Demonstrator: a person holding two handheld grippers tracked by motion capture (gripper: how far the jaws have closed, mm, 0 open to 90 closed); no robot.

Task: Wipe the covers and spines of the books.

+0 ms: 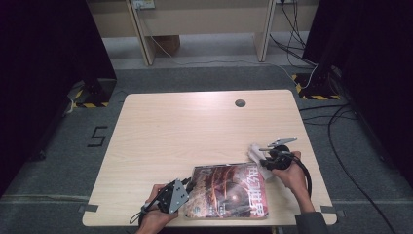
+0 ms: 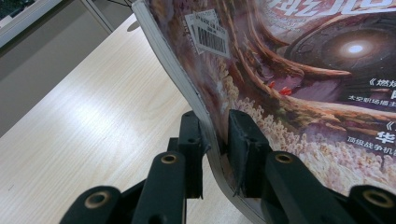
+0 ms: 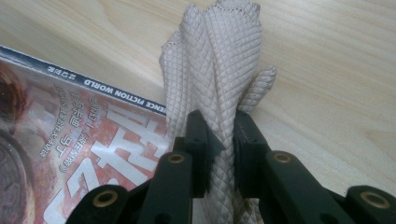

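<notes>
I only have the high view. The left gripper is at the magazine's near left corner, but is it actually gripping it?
Observer: Yes. In the left gripper view the left gripper has its fingers pinched on the edge of the magazine, which curves up off the table there.
Operator: And the pale thing at the right gripper?
Observer: A white cloth with a diamond texture, bunched into folds; the right gripper is clamped on it.
Operator: Is the cloth on the cover?
Observer: In the right gripper view it stands at the magazine's edge, beside the line SCIENCE FICTION WORLD; whether it touches the cover I cannot tell.
</notes>
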